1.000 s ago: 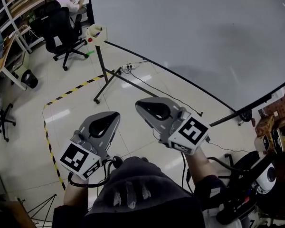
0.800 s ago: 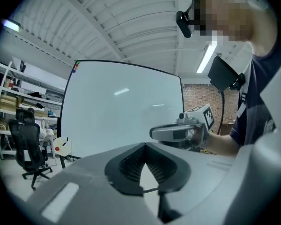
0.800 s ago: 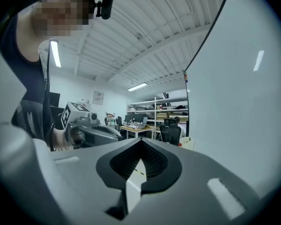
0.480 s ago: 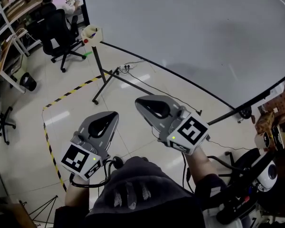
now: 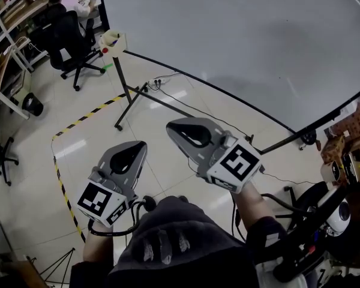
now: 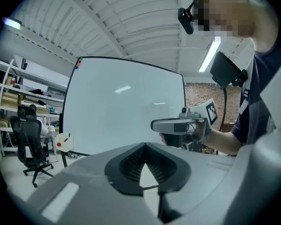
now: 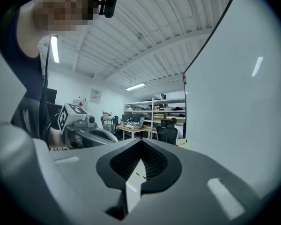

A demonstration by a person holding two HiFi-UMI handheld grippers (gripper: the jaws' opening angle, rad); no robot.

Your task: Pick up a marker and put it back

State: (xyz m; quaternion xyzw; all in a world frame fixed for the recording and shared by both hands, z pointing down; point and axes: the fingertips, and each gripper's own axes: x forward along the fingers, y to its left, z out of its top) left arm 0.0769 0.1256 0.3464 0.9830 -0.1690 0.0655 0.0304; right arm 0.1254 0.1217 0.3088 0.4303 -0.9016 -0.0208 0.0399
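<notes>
while left hand-held gripper (image 5: 135, 149) and right hand-held gripper (image 5: 177, 129) are closed, empty — the marker (image 6: 67, 138) stands tilted.

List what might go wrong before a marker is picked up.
The left hand-held gripper and right hand-held gripper are shut, empty; reaching in so might knock the holder. It sits far off at the whiteboard's corner; the cable and stand legs on the floor could trip the person.

The whiteboard (image 5: 240, 35) is showing white inside a black frame. Near it, yellow-and-black striped tape (image 5: 84, 120) is crossing the pale floor (image 5: 30, 179).
</notes>
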